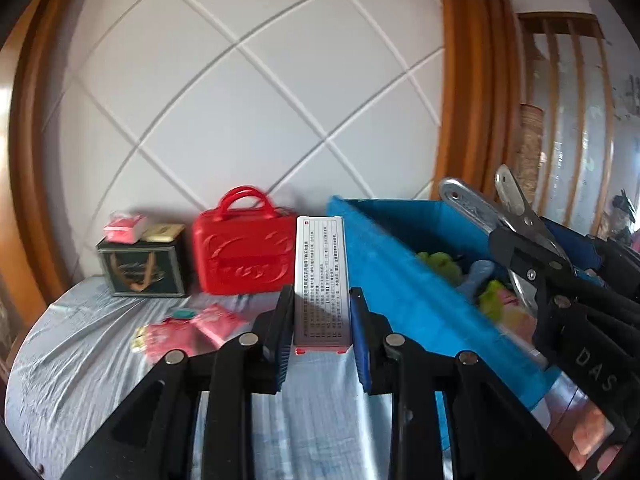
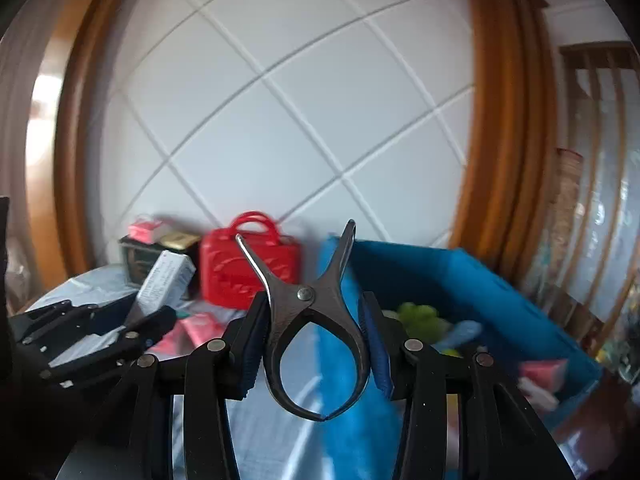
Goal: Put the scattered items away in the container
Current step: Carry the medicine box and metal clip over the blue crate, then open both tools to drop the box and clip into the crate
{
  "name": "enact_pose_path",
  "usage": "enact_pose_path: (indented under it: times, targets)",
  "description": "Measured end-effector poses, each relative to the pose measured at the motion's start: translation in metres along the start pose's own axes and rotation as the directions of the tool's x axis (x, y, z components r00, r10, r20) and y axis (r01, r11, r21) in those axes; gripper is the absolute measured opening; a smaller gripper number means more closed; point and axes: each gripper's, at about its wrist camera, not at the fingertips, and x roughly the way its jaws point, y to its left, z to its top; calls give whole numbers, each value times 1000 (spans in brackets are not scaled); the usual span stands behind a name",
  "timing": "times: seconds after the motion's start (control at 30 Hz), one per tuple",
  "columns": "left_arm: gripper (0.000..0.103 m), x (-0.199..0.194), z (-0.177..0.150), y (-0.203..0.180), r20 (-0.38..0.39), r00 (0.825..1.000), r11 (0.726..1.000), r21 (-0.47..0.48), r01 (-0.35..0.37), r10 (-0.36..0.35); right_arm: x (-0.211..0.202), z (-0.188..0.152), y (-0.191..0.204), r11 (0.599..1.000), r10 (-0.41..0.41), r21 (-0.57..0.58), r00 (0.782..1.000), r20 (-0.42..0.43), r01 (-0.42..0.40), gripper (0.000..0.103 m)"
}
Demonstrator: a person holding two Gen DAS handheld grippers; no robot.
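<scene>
1. On the bed (image 1: 100,344), against the white quilted headboard (image 1: 248,92), your blue fabric bin (image 1: 404,280) stands open to the right; green, blue and pink soft items lie inside, blurred.
2. Left of the bin, touching its corner or just beside it, a red handbag (image 1: 242,254) stands upright, then a dark box (image 1: 140,266) with small boxes on top.
3. The sheet in front of your grippers lies bare; pink packets (image 1: 192,330) sit ahead on the left.
4. Your left gripper (image 1: 322,330) clamps an upright white printed box (image 1: 321,276), raised off the sheet.
5. Your right gripper (image 2: 316,344) grips dark metal tongs (image 2: 312,320) by their loop, arms pointing up.
</scene>
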Motion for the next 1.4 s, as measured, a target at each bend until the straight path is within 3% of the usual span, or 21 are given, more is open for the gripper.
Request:
enact_pose_path:
  times: [0.2, 0.37, 0.5, 0.73, 0.87, 0.93, 1.0, 1.03, 1.4]
  targets:
    - [26, 26, 8, -99, -19, 1000, 1000, -11, 4, -4, 18, -25, -114, 998, -53, 30, 998, -34, 54, 44]
    - [26, 56, 4, -180, -83, 997, 1000, 2, 1, -1, 59, -58, -203, 996, -58, 50, 984, -167, 68, 44]
    - [26, 85, -2, -219, -171, 985, 1000, 24, -20, 23, 93, -82, -240, 998, -17, 51, 965, -263, 31, 44]
    - [26, 132, -10, -251, -302, 952, 998, 40, -40, 50, 122, -109, -253, 997, 63, 66, 933, -355, -42, 44]
    - [26, 146, -10, -267, -357, 933, 998, 52, -34, 51, 122, -105, -265, 995, 72, 88, 938, -339, -45, 45]
    - [26, 148, -11, -273, -362, 931, 997, 68, -32, 55, 121, -103, -273, 994, 73, 105, 941, -331, -40, 54]
    - [26, 148, -11, -275, -364, 930, 997, 77, -29, 56, 113, -103, -281, 991, 85, 126, 947, -311, -48, 70]
    - [26, 147, -11, -275, -360, 931, 997, 77, -32, 58, 111, -103, -284, 990, 91, 131, 949, -302, -53, 71]
    - [28, 146, -17, -272, -389, 919, 997, 70, -46, 69, 73, -99, -309, 991, 57, 135, 969, -241, -24, 75]
